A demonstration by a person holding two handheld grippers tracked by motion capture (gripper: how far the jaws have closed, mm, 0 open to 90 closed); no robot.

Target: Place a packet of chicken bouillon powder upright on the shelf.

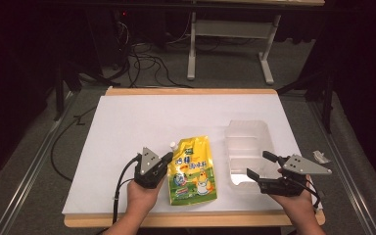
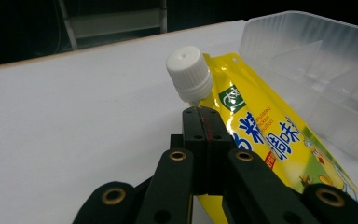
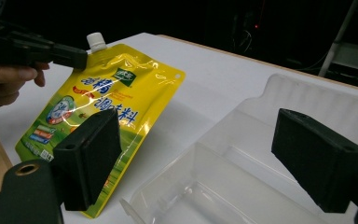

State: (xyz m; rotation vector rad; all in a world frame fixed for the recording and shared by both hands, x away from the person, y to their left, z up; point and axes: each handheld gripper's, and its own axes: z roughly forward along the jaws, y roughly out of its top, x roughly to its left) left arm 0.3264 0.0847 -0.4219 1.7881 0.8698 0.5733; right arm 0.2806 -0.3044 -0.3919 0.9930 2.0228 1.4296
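Observation:
A yellow spouted pouch (image 1: 192, 170) with a white screw cap (image 1: 173, 145) lies flat near the table's front edge. My left gripper (image 1: 167, 157) is shut, its tips resting at the pouch's upper left corner just below the cap (image 2: 189, 74). In the left gripper view the jaws (image 2: 200, 116) press together, the pouch (image 2: 265, 135) runs under them, and nothing shows between them. My right gripper (image 1: 260, 165) stands open over the near end of a clear plastic tray (image 1: 248, 142). In the right gripper view its jaws (image 3: 200, 144) spread wide above the tray (image 3: 242, 154), with the pouch (image 3: 112, 88) to their left.
A white sheet (image 1: 142, 122) covers the wooden tabletop. A small crumpled scrap (image 1: 320, 156) lies at the right edge. Past the table's far edge are cables (image 1: 142, 58) and a grey desk frame (image 1: 230, 34) on the floor.

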